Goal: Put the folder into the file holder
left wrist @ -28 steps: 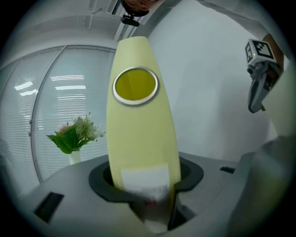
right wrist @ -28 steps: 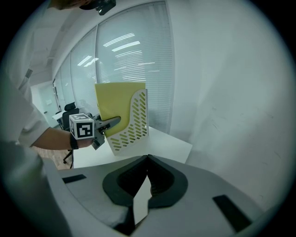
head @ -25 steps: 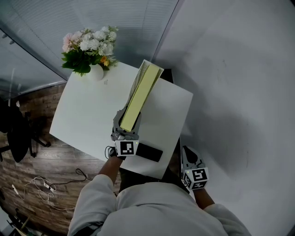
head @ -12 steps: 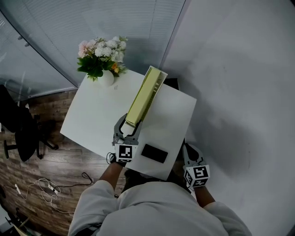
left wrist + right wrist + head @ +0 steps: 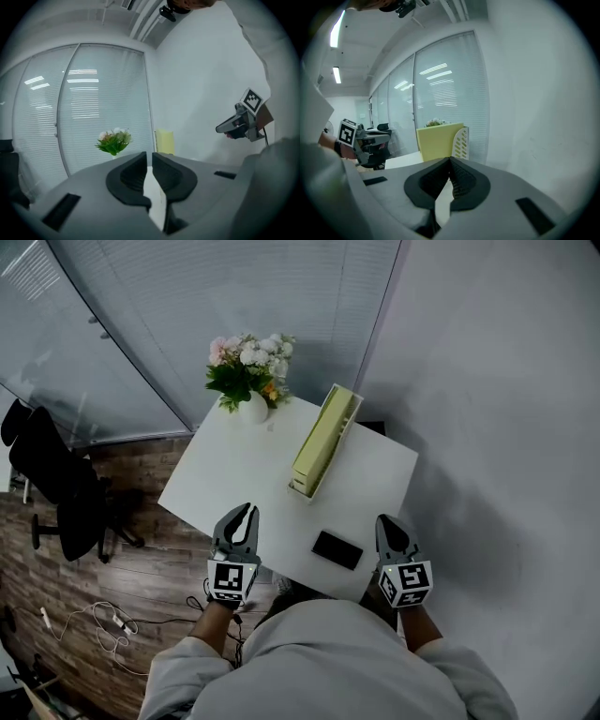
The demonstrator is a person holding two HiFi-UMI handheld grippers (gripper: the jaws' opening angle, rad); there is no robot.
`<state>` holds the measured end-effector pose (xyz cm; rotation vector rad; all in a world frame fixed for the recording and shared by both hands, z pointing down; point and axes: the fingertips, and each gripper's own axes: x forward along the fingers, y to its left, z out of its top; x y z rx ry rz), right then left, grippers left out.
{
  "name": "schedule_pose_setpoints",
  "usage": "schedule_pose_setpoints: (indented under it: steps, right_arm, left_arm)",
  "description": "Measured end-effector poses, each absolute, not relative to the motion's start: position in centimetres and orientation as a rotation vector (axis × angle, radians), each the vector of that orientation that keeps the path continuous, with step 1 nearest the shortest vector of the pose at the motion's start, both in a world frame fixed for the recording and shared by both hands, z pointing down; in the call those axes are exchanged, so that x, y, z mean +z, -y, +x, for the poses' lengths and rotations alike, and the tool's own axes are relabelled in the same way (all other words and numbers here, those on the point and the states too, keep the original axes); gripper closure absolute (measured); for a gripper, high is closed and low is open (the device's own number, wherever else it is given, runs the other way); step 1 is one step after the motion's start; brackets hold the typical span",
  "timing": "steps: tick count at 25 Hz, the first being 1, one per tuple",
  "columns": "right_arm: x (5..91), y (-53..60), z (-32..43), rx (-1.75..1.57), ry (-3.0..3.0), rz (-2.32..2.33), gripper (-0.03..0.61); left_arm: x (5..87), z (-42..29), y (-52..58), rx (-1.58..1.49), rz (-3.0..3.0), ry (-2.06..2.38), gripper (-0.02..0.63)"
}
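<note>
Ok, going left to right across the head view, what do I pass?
Office chair → left tool, its jaws closing with nothing between them → yellow folder → right tool.

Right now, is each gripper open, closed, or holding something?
Left gripper: jaws closing, a narrow gap between them, holding nothing.
Right gripper: closed, empty.

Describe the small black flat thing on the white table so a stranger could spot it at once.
Find the white square table in the corner by the glass wall. Near its front edge, toward the right, lies a flat black rectangular slab. It is the only dark, low-lying thing there: the pale yellow folder and the white vase of flowers stand tall farther back.
</note>
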<state>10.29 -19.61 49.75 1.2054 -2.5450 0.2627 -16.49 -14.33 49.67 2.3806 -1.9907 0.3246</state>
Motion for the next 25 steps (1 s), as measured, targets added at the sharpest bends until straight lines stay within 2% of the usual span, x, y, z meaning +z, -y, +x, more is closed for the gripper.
schedule_pose_setpoints:
  steps: [3,10,25]
  right_arm:
    - [48.5,19.2,9.2,0.220,2.580,1.205,0.566]
    - [46.8,17.5,7.9,0.148,2.614,1.207,0.566]
    - [46.3,15.3,9.8,0.135,2.597,1.271,0.568]
  left_arm:
    - [48.8,-18.0,11.5,0.337,2.340,2.018,0.604]
    - [49.5,-18.5,7.4,0.290,2.298,1.956,0.606]
    - [50.1,-15.5,7.2,0.292,2.368,1.851,0.606]
